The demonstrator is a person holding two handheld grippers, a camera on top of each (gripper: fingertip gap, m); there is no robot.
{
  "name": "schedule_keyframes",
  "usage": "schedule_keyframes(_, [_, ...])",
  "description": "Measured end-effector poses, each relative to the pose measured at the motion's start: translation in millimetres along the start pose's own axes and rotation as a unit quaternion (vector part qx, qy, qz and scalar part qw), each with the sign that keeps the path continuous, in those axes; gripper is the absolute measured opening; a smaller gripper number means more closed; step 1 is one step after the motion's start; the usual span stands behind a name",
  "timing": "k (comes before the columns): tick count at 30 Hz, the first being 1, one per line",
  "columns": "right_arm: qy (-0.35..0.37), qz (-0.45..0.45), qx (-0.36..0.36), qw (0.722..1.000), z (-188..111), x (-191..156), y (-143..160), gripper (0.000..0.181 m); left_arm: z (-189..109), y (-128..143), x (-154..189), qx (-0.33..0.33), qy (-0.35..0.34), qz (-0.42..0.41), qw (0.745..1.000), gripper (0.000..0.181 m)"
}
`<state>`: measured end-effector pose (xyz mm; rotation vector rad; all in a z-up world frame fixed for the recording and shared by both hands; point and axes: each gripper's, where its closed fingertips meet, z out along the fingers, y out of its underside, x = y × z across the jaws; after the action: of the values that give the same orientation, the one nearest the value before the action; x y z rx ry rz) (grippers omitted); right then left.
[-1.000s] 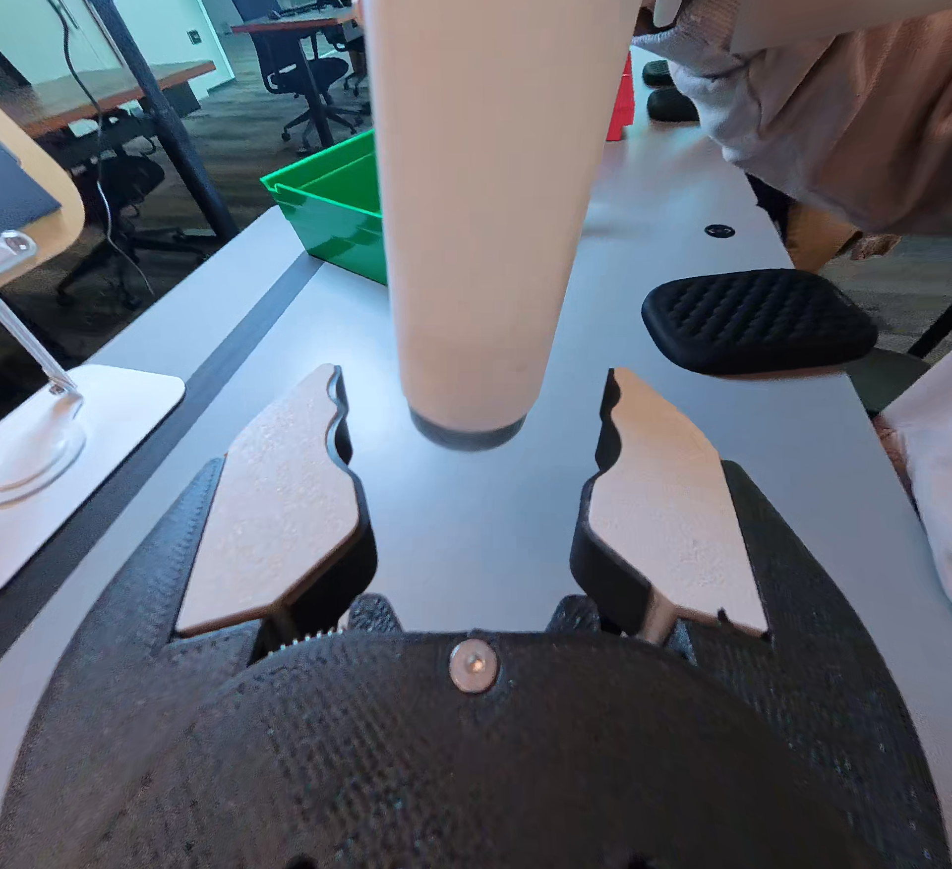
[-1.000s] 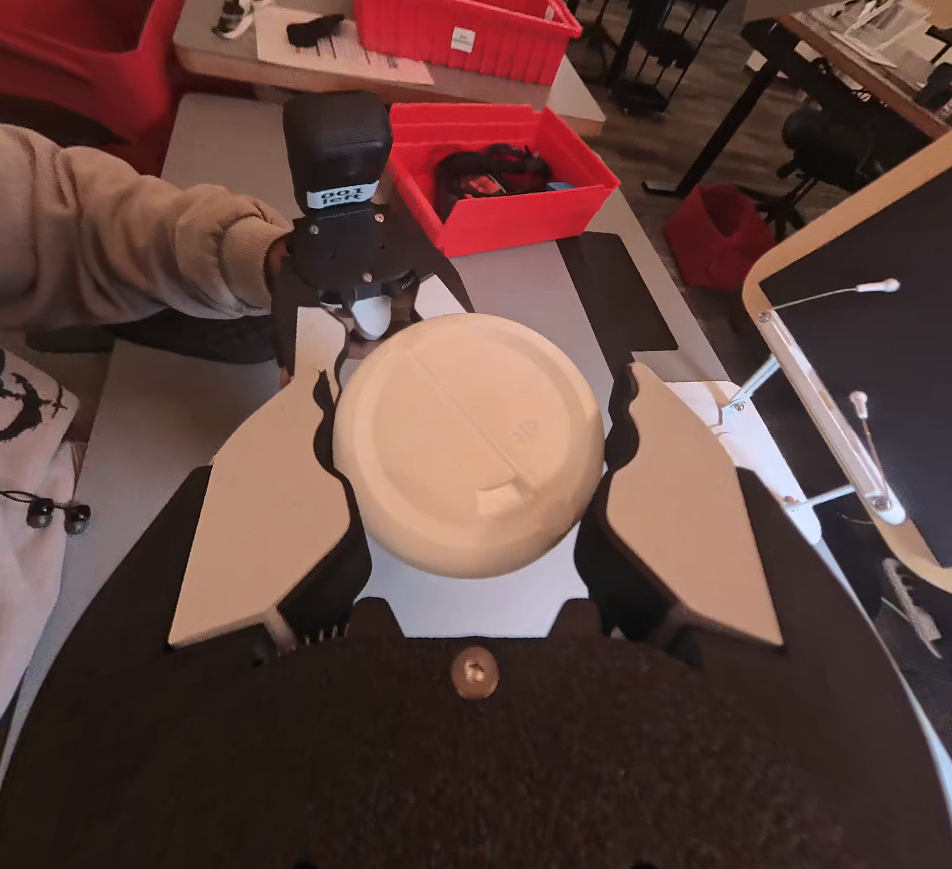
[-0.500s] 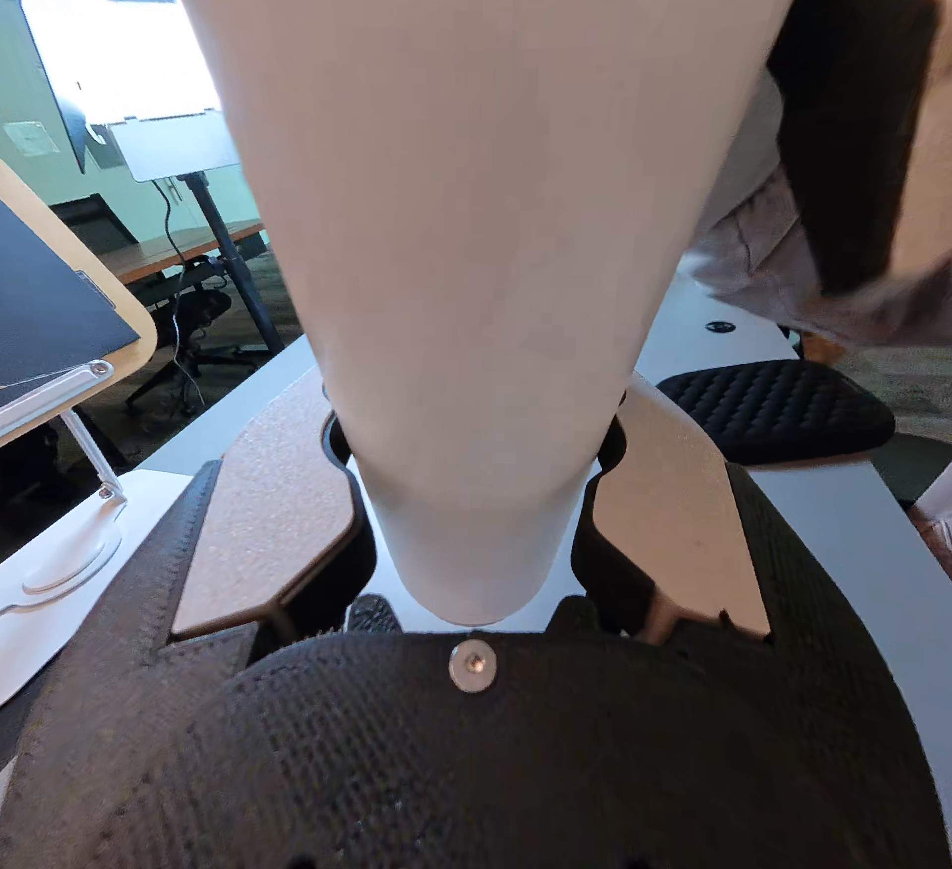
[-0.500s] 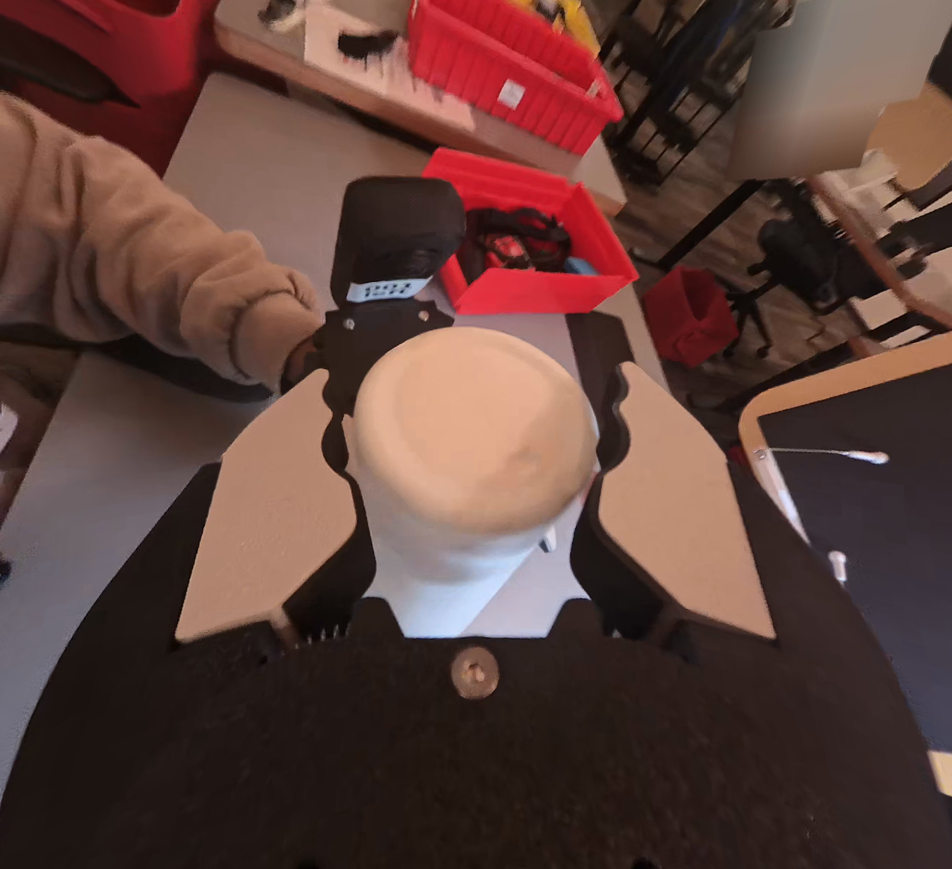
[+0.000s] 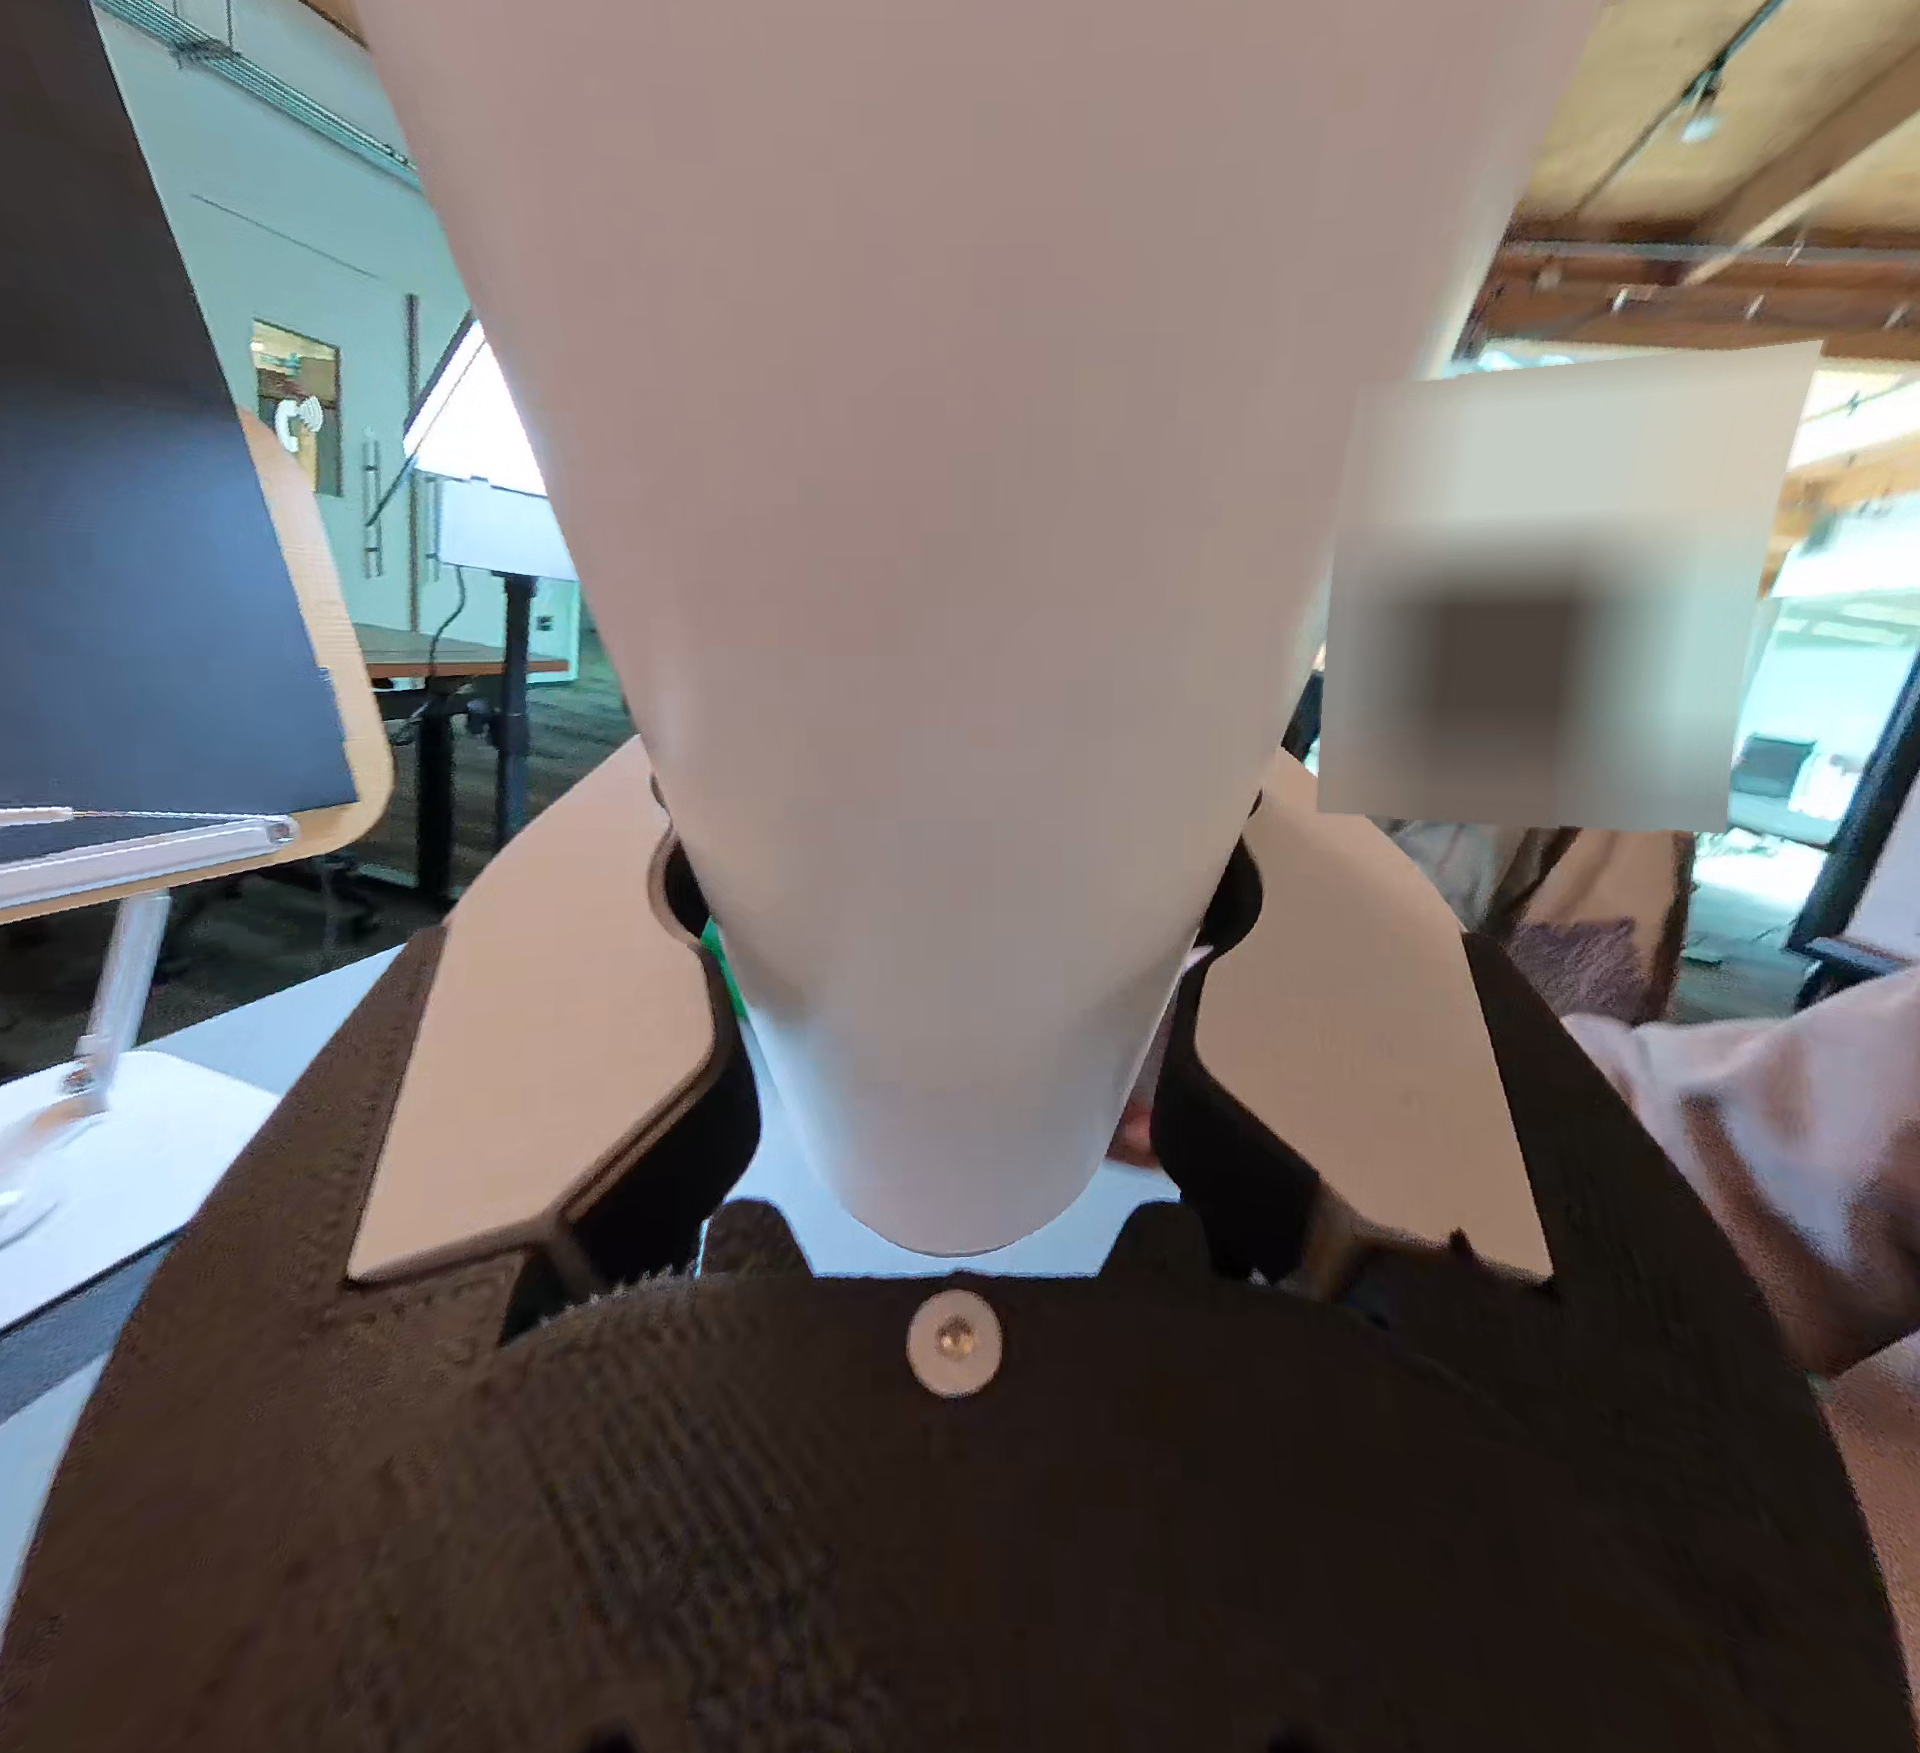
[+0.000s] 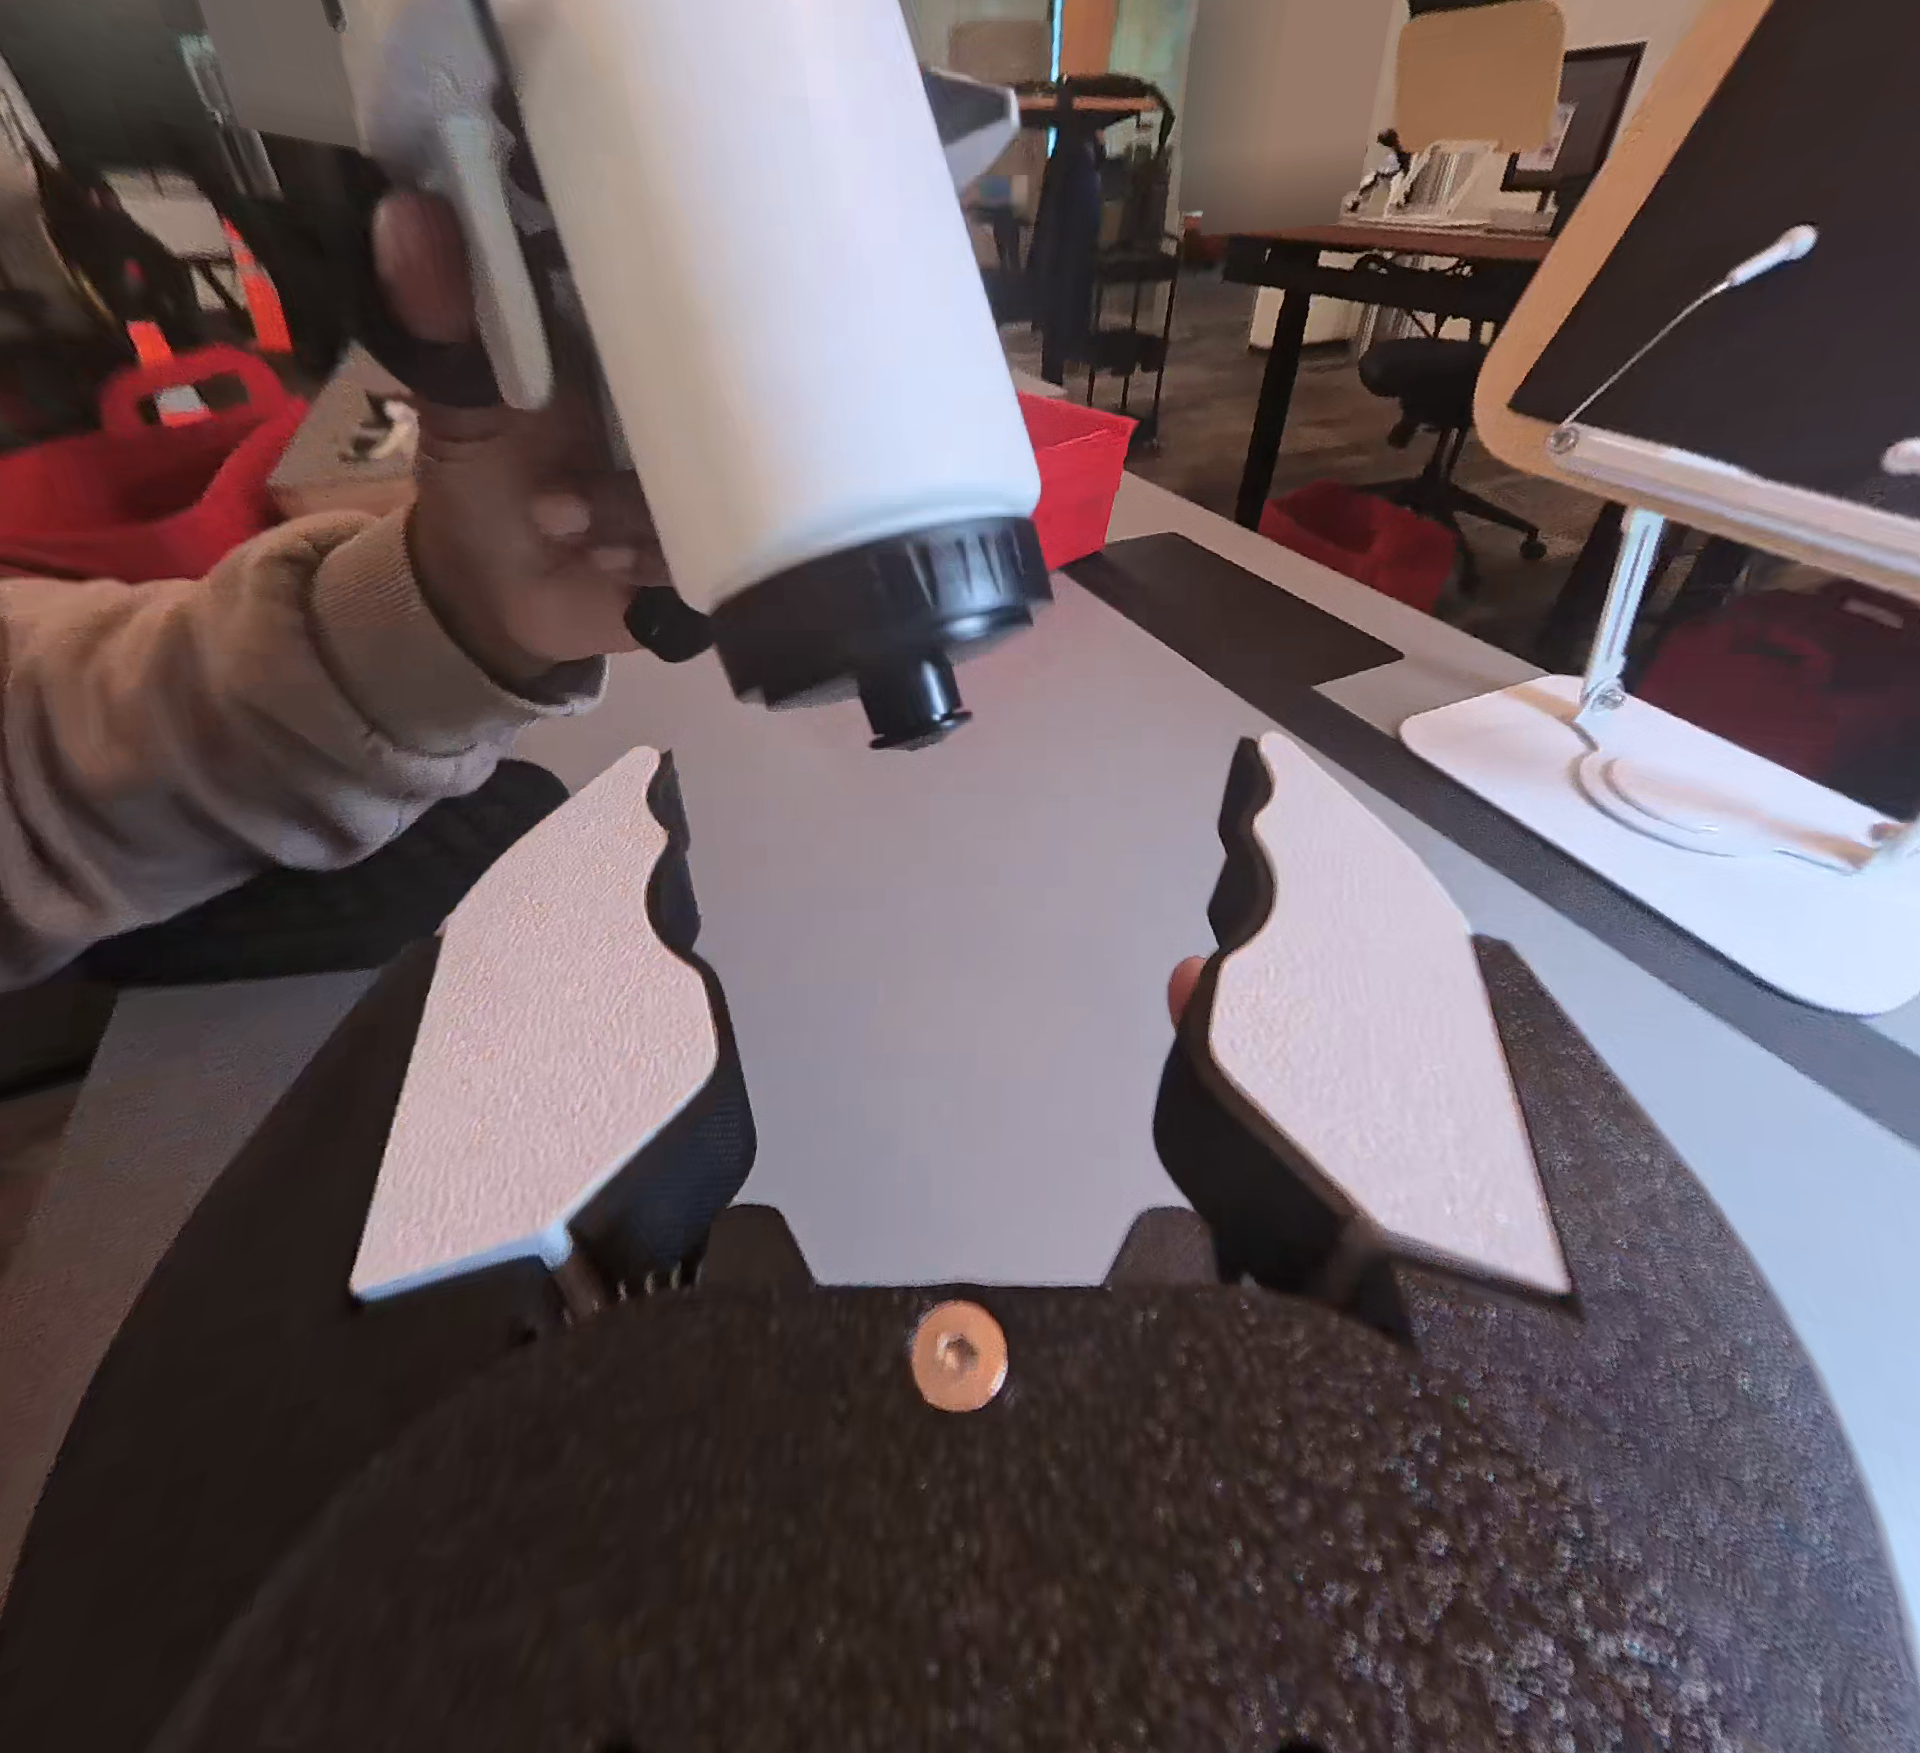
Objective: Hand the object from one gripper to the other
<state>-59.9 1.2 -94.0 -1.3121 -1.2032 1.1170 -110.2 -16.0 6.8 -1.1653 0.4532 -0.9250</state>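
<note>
A white bottle (image 5: 956,456) with a black cap fills the left wrist view. My left gripper (image 5: 956,830) is shut on its body, with both fingers pressed against its sides. In the right wrist view the bottle (image 6: 748,228) hangs tilted in the air above the table, with its black cap (image 6: 894,602) pointing down. One white finger (image 6: 457,176) of the left gripper shows on its left side, with a hand behind it. My right gripper (image 6: 951,799) is open and empty, just below and in front of the cap, not touching it.
The grey table (image 6: 935,976) lies under both grippers. A white stand holding a dark board (image 6: 1662,820) is at the right. Red bins (image 6: 1070,477) and a red bag (image 6: 177,456) are behind. A person's beige sleeve (image 6: 208,716) reaches in from the left.
My left gripper closed on the bottle. My right gripper opened, let the bottle go and drew back. The bottle now hangs tilted in the left gripper alone.
</note>
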Motion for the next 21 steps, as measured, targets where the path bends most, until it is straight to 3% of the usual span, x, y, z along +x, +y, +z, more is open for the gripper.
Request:
schedule_keyframes(3, [-0.02, 0.006, 0.024, 1.0, 12, -11, 7, 0.101, 8, 1, 10, 0.022, 0.027, -0.051, 0.998, 0.097])
schedule_keyframes(6, [-0.043, 0.001, 0.048, 0.998, 19, -27, -7, 0.099, 16, 15, 17, 0.022, 0.04, -0.084, 0.995, 0.097])
schedule_keyframes(10, [-0.031, -0.035, 0.035, 0.998, 22, -32, -9, 0.095, 20, 26, 17, 0.027, 0.052, -0.129, 0.99, 0.097])
schedule_keyframes(21, [-0.019, -0.084, -0.014, 0.996, 1, -25, -17, 0.093, 22, 38, 22, -0.078, 0.062, -0.093, 0.991, 0.098])
